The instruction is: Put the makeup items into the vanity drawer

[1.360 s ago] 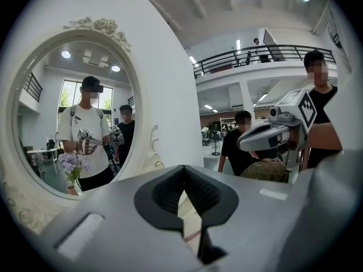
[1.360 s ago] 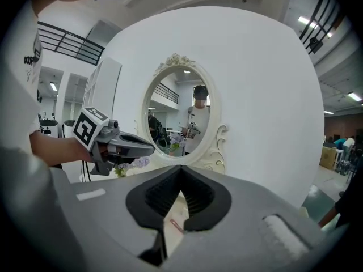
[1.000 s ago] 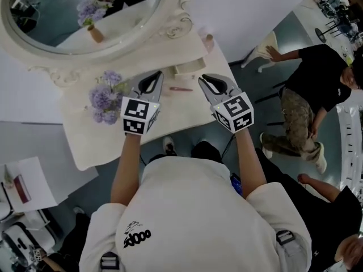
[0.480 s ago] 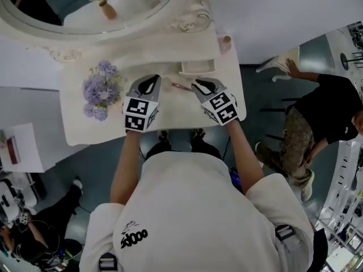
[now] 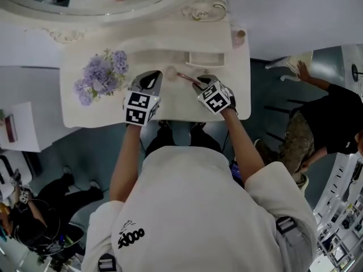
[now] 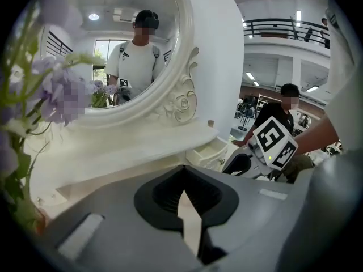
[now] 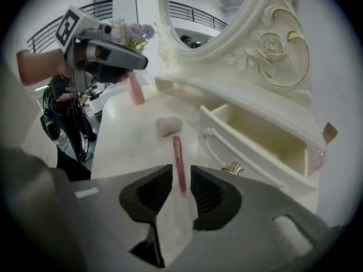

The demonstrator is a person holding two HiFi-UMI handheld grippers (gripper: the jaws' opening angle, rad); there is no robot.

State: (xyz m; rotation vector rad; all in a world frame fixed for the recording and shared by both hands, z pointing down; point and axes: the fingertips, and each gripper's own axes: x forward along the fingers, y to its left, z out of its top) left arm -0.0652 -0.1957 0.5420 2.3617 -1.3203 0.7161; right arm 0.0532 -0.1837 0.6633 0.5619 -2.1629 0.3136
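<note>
I'm lowering my left gripper (image 5: 151, 78) and right gripper (image 5: 202, 82) toward the vanity (image 5: 96, 115). The right jaws are opening around the pink stick (image 7: 179, 164).

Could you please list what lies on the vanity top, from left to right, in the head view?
flowers → left gripper → sponge → brush → right gripper → pink bottle

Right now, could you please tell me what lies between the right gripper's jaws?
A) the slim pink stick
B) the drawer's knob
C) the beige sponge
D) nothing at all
A: in the right gripper view the near end of the slim pink stick lies between the jaws of the right gripper. They have just been opening and stand apart without pressing on it. The beige sponge lies beyond them.
</note>
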